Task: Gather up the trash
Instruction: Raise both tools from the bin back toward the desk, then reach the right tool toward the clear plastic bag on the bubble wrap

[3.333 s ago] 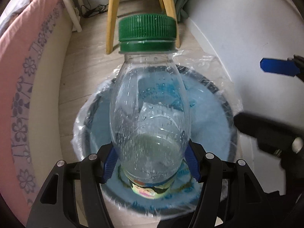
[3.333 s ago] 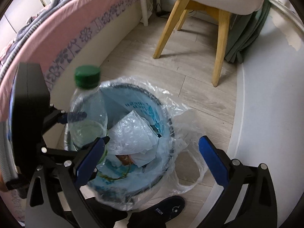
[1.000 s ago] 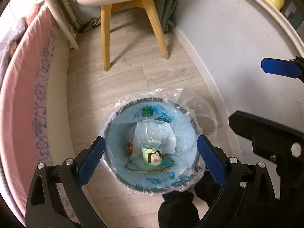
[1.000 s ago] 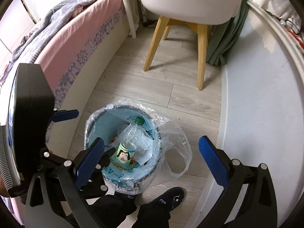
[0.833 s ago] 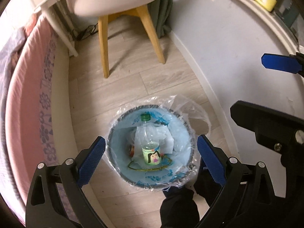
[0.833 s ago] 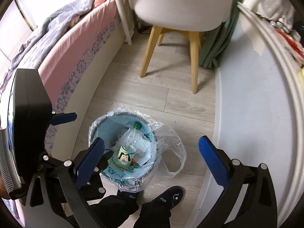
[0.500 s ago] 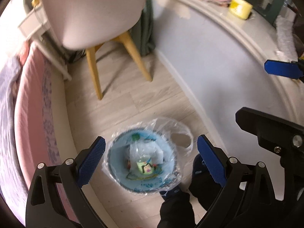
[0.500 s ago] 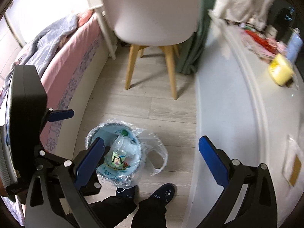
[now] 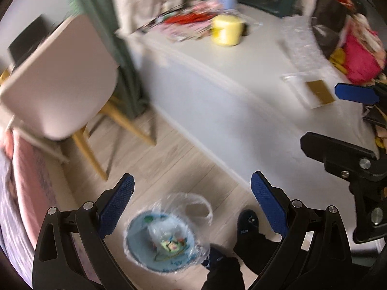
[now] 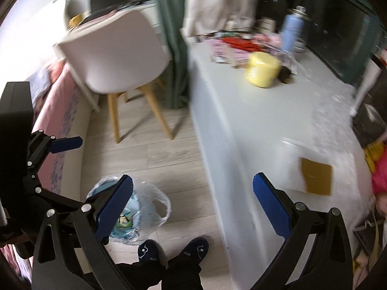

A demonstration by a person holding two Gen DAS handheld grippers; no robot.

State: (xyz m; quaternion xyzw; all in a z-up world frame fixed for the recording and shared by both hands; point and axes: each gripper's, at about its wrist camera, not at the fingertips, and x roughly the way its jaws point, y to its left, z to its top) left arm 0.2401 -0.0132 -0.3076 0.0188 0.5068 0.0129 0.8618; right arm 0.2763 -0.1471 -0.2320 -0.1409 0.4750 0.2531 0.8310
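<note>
The packet on the counter looks light, thin and slippery: a clear sleeve with a brown card inside, lying flat well right of the bin. Best pinched by an edge, I judge. Both the left hand-held gripper and the right hand-held gripper gape wide, empty.

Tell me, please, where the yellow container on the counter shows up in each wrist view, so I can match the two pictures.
Left wrist view: the yellow container sits at upper centre, on the white counter.
Right wrist view: the yellow container is upper right of centre, near the counter's far end.
Shared landmark: the white chair, to the container's left in both views.
</note>
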